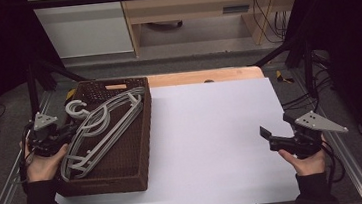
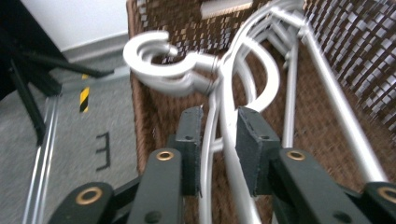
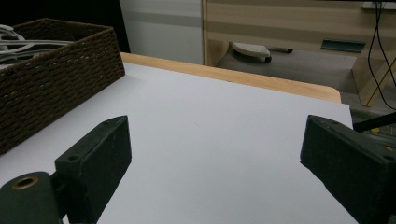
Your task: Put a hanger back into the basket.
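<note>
Hangers — grey, stacked, count unclear — lie in one brown basket at table's left edge; left gripper narrow, jaws loosely around their rods; right gripper wide, empty.

Grey hangers stacked in basket

Dark brown woven basket holding pale grey plastic hangers, set on a white sheet over a light wooden table; both the left gripper and right gripper have black jaws with brass-coloured rivets.
</note>
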{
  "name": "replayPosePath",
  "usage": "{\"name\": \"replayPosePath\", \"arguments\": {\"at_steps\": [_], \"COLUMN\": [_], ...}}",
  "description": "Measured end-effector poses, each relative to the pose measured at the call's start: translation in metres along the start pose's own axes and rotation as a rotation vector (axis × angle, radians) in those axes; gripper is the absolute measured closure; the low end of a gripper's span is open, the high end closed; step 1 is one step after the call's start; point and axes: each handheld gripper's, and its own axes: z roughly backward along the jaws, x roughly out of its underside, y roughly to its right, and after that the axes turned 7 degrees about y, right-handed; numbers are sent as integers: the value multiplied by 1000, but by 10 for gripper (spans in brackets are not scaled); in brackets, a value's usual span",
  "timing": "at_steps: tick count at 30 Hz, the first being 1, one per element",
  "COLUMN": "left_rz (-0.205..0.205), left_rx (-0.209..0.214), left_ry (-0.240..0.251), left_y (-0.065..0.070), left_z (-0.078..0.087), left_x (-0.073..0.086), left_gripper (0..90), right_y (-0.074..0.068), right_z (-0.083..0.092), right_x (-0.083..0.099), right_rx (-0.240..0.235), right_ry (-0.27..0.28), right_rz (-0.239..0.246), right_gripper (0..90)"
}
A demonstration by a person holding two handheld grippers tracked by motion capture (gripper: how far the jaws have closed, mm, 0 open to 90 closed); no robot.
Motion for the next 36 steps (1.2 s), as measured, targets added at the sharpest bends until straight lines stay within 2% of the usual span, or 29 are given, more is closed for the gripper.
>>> {"name": "replayPosePath", "arguments": {"at_steps": [2,4,7,9,12,14,16,20,21,23,25,27,28,29,32,33,34,35,36], "left_rz": [17,51,42,49,78,99,95,71,69,63,4,-59,-77,-105,-160,-156,-130,-67,-45], "left_rx": [22,56,62,67,89,85,74,18,14,15,0,-31,-52,-81,-103,-90,-56,6,33], "left_ry": [-16,-8,-44,-54,-73,-95,-100,-85,-71,-7,35,31,16,-22,-87,-85,-72,-41,-23], "left_y": [-2,-3,-3,-2,-2,-3,-1,4,3,2,2,4,5,7,12,12,12,10,9], "left_z": [-2,-2,-3,-4,-5,-6,-7,-7,-7,-5,-4,-7,-10,-14,-20,-19,-18,-15,-12], "left_x": [4,7,7,6,6,5,4,3,3,2,1,3,5,6,5,5,4,3,3], "left_gripper": [685,698,705,714,774,791,798,811,812,814,814,814,814,812,809,808,788,724,636], "right_y": [0,0,0,-1,-2,-1,-1,-1,-1,-1,-1,-1,-1,-2,-2,-1,-1,0,1], "right_z": [0,1,0,-1,-1,-1,0,0,0,0,-1,-1,-2,-2,0,0,1,2,2], "right_x": [0,-1,0,0,0,0,0,-1,-1,-1,0,0,0,0,0,-1,-1,-1,-2], "right_rx": [-2,0,-1,0,-2,1,-1,-1,-2,-1,1,-1,-1,-2,-4,-3,-1,-2,0], "right_ry": [5,3,1,-2,-1,2,5,7,7,5,4,2,-2,-2,1,6,8,10,13], "right_rz": [-6,-3,-4,-4,-3,-1,0,1,2,2,0,1,1,3,0,1,-1,1,-3], "right_gripper": [87,88,88,87,88,88,88,87,87,88,87,87,87,87,86,86,86,86,86]}}
